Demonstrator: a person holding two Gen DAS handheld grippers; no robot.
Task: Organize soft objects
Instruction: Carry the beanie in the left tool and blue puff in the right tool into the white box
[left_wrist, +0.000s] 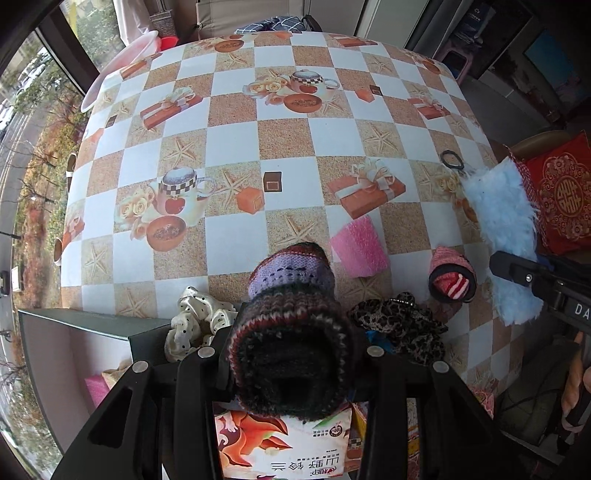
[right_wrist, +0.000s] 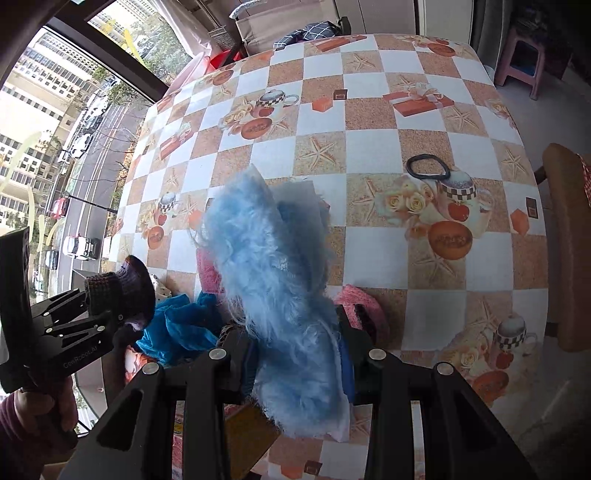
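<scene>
While aloft, knitted sock (left_wrist: 291, 332), clamped.

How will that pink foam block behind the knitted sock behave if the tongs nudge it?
The pink foam block looks light, so it would probably skid across the smooth tablecloth. Its flat sides suggest it won't roll. Being spongy, it likely dents, not breaks.
</scene>
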